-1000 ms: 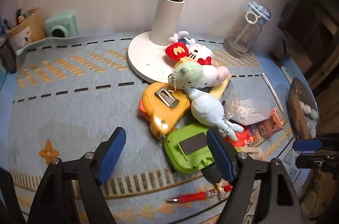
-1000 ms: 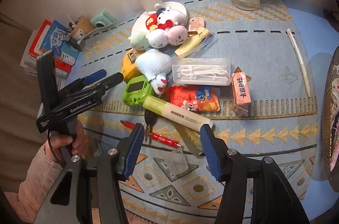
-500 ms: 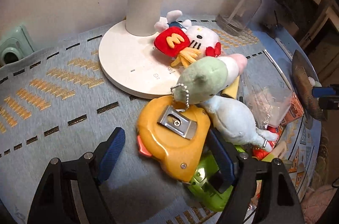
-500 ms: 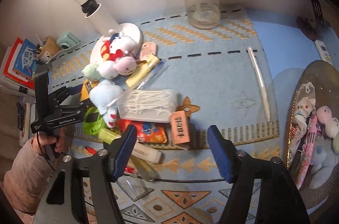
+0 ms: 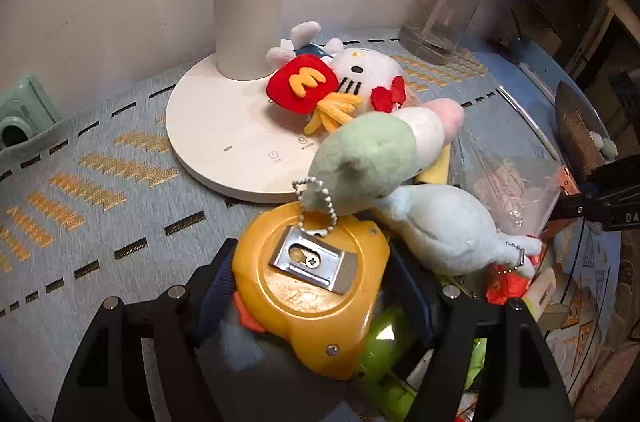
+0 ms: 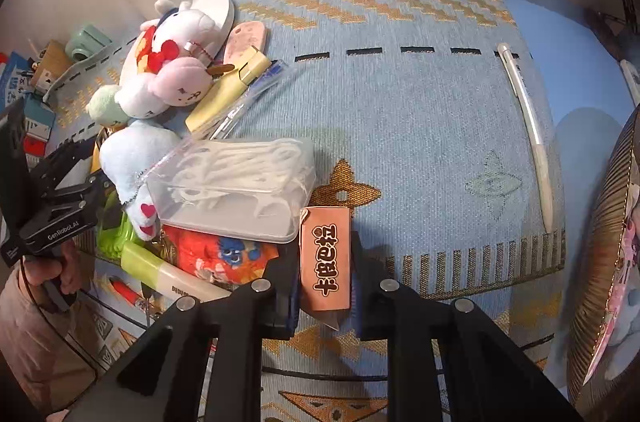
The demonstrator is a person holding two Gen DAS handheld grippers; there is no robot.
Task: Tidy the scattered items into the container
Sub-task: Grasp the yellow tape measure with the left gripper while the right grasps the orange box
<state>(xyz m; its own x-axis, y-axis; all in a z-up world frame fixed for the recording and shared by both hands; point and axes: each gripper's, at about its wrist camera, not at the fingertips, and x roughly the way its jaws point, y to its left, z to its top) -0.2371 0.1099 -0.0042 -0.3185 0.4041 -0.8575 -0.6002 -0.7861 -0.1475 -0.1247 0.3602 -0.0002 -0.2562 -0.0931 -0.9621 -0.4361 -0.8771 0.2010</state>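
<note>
Yellow tape measure at six o'clock in the left wrist view, clamped between the left tongs, jaws having just been closing; green plush on a bead chain at one o'clock from it, lamp base at eleven.

Right wrist view: right tongs just closed onto the pink eraser at six o'clock on the tabletop; clear floss-pick box touching at ten o'clock, container rim at three.

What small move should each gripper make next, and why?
Probably lift: the right gripper, its jaws having just closed, pinches the pink packet, and the left gripper, jaws closing, brackets the yellow tape measure. The left should finish closing first.
</note>
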